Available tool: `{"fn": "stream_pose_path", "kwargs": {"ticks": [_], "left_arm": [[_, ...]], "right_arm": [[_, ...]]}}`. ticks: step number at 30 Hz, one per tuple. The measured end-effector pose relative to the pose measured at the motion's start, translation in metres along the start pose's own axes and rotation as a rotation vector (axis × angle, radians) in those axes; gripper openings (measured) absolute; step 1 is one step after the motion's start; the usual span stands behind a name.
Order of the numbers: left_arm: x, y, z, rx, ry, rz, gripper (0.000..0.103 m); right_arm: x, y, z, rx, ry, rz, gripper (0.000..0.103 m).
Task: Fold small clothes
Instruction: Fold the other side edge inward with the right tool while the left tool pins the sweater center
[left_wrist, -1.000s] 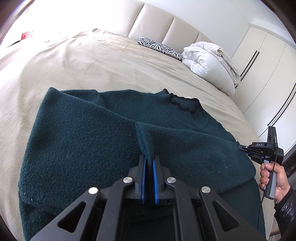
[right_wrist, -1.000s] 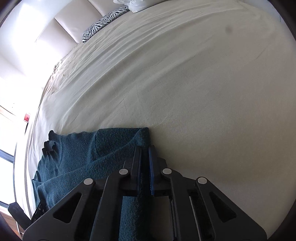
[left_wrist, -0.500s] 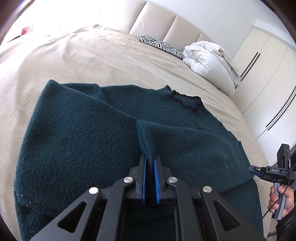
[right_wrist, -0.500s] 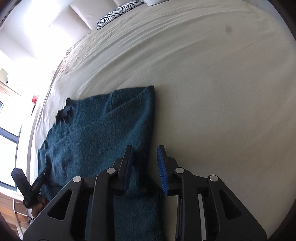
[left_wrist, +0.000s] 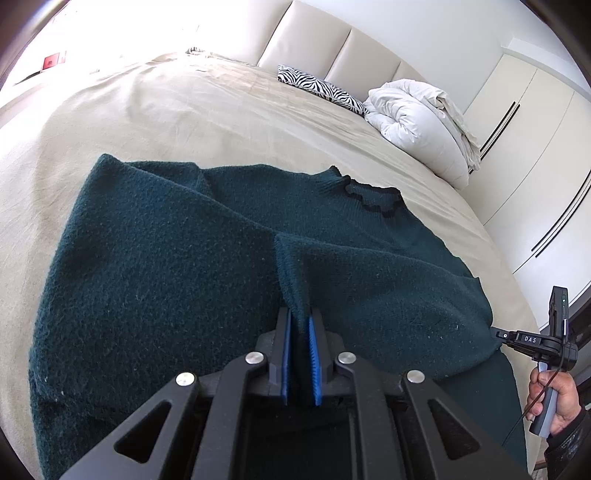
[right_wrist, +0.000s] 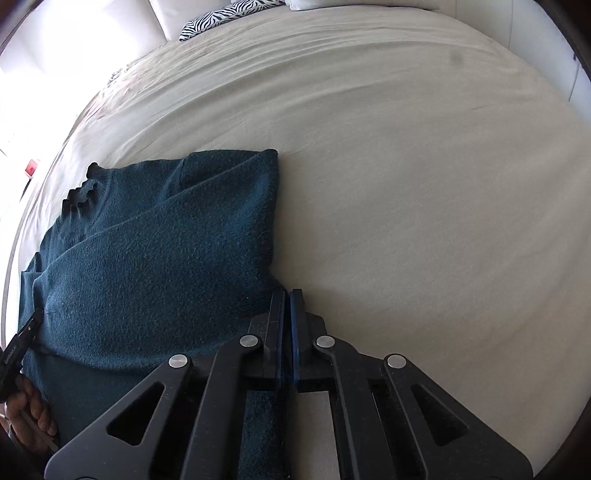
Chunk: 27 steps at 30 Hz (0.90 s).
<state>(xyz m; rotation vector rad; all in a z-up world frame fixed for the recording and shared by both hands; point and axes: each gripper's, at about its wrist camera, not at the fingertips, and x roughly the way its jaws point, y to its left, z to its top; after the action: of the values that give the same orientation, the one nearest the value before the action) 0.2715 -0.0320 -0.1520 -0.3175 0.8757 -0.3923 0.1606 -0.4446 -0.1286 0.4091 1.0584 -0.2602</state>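
dark teal knit, a sweater (left_wrist: 184, 280), lies spread on the beige sheet of a bed (left_wrist: 184, 118), its scalloped neckline toward 1 o'clock in the left wrist view and both sleeves folded in over the body. the left gripper (left_wrist: 300, 321) sits at 6 o'clock of that view, its blue pads nearly together and pinching the cuff edge of one folded sleeve, which stands up between them as a narrow ridge. the right gripper (right_wrist: 287, 295) is at 6 o'clock in its own view, at the sweater's right edge near the hem; its jaws are drawn fully together, and a little teal cloth shows at the tips, though i cannot tell whether any of it is caught between the pads. in the left wrist view that same right gripper shows at 4 o'clock, held by a hand (left_wrist: 554, 398) in a dark sleeve, its tip touching the sweater's edge. a zebra-print pillow (left_wrist: 321, 86) lies at 12 o'clock against the padded headboard (left_wrist: 332, 48), with a rolled white duvet (left_wrist: 417, 122) beside it at 1 o'clock and white wardrobe doors (left_wrist: 535, 147) at 2 o'clock.
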Motion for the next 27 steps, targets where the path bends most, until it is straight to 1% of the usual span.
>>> {"fn": "stream_pose_path", "kwargs": {"ticks": [3, 5, 6, 7, 8, 9, 10, 11, 12, 13, 14, 15, 16, 17, 19, 21, 22, 24, 25, 26, 27], "left_arm": [[-0.001, 0.001, -0.001, 0.003, 0.002, -0.007, 0.013], [-0.002, 0.001, -0.001, 0.005, 0.003, -0.012, 0.013], [-0.002, 0.0, -0.001, 0.005, 0.004, -0.01, 0.013], [-0.002, 0.0, -0.001, 0.006, 0.004, -0.008, 0.013], [-0.002, 0.0, -0.001, 0.007, 0.005, -0.006, 0.013], [-0.002, -0.001, -0.001, 0.005, 0.007, -0.007, 0.013], [-0.003, 0.001, 0.0, -0.002, 0.012, -0.012, 0.013], [-0.003, 0.002, 0.001, -0.01, 0.018, -0.019, 0.013], [-0.003, 0.004, 0.003, -0.016, 0.027, -0.027, 0.013], [-0.005, 0.005, 0.004, -0.017, 0.036, -0.032, 0.014], [-0.008, 0.007, 0.006, -0.012, 0.044, -0.029, 0.016], [-0.012, 0.008, 0.007, -0.006, 0.046, -0.02, 0.016], [-0.019, 0.011, 0.008, -0.004, 0.038, -0.009, 0.017], [-0.027, 0.014, 0.009, -0.007, 0.024, 0.014, 0.019], [-0.044, 0.026, 0.01, -0.025, -0.003, 0.055, 0.024], [-0.066, 0.04, 0.008, -0.055, -0.03, 0.093, 0.037], [-0.079, 0.045, 0.004, -0.055, -0.042, 0.108, 0.041], [-0.104, 0.052, -0.007, -0.035, -0.05, 0.13, 0.046], [-0.116, 0.054, -0.015, -0.023, -0.041, 0.138, 0.048], [-0.127, 0.056, -0.024, -0.013, -0.029, 0.147, 0.055], [-0.139, 0.059, -0.034, -0.005, -0.02, 0.158, 0.061]], "right_arm": [[-0.006, -0.001, -0.005, -0.004, -0.037, 0.005, 0.0], [-0.02, -0.003, -0.009, 0.03, -0.049, -0.034, 0.002], [-0.033, -0.003, -0.012, 0.053, -0.081, -0.006, 0.003], [-0.047, -0.003, -0.016, 0.068, -0.133, 0.042, 0.006], [-0.06, 0.0, -0.02, 0.072, -0.179, 0.088, 0.007], [-0.067, 0.005, -0.022, 0.064, -0.201, 0.141, 0.007], [-0.068, 0.012, -0.022, 0.048, -0.195, 0.187, 0.007], [-0.064, 0.019, -0.023, 0.024, -0.174, 0.205, 0.008], [-0.056, 0.026, -0.023, -0.003, -0.143, 0.196, 0.011], [-0.044, 0.028, -0.024, -0.021, -0.093, 0.174, 0.013], [-0.024, 0.03, -0.026, -0.017, -0.022, 0.144, 0.013], [-0.013, 0.024, -0.028, 0.013, 0.007, 0.159, 0.013], [-0.013, 0.02, -0.029, 0.049, -0.021, 0.206, 0.013], [-0.019, 0.013, -0.031, 0.084, -0.035, 0.225, 0.013], [-0.036, 0.004, -0.037, 0.121, -0.073, 0.225, 0.013], [-0.054, -0.002, -0.048, 0.115, -0.099, 0.155, 0.014], [-0.063, -0.004, -0.054, 0.11, -0.105, 0.139, 0.014], [-0.083, -0.01, -0.074, 0.109, -0.123, 0.156, 0.014], [-0.094, -0.011, -0.082, 0.104, -0.135, 0.16, 0.015], [-0.106, -0.012, -0.094, 0.097, -0.149, 0.164, 0.021], [-0.116, -0.012, -0.106, 0.091, -0.162, 0.168, 0.033]]}}
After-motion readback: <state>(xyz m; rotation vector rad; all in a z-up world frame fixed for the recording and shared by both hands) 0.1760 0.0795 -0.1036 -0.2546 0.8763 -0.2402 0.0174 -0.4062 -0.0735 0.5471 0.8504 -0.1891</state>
